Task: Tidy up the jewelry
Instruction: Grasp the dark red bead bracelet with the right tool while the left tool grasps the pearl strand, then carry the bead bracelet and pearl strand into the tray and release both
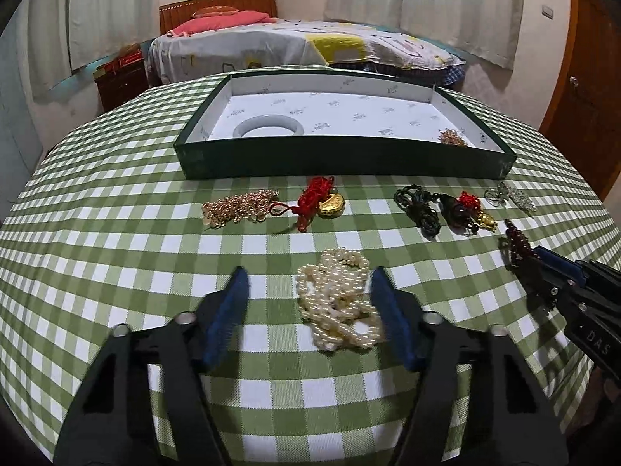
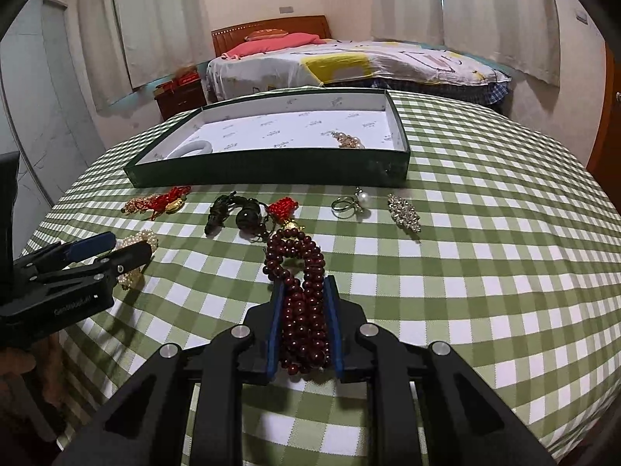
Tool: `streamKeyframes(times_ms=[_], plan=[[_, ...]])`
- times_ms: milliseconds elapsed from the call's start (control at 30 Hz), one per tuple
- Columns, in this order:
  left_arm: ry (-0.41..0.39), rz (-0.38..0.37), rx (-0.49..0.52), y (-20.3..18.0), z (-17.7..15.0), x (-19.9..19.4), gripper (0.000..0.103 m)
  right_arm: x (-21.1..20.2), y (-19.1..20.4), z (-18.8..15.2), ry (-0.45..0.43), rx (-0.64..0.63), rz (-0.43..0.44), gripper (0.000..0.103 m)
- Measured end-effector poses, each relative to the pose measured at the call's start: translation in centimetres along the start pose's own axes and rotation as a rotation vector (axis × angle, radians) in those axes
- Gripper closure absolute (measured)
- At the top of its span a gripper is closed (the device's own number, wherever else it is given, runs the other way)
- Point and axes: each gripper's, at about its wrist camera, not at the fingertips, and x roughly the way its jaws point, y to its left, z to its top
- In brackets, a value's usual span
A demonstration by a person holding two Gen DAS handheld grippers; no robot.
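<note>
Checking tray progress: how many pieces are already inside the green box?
2. A pale bangle lies at the green box's near-left corner; a small gold-coloured cluster lies near its right wall. The near wall may hide anything small behind it.

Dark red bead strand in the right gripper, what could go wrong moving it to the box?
The right gripper clamps only part of the dark red bead strand; loose loops ahead could snag the red-knot charm or catch the green box wall. The open left gripper straddles the pearl strand, so the grippers may crowd each other.

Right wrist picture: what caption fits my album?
Right gripper squeezing dark red beads near the jewelry box.
</note>
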Motion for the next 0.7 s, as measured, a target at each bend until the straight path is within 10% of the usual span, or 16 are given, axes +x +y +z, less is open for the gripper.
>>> streamKeyframes(times_ms=[167, 700], plan=[[-0.01, -0.027, 0.008, 0.0, -0.1, -0.2, 0.076, 0.0, 0.0, 0.0, 0.0, -0.001, 0.001, 0.082], [-0.083, -0.057, 0.005, 0.1, 1.0, -2.7, 0.08, -0.9, 0.7, 0.8, -0.031, -0.007, 0.023, 0.082]])
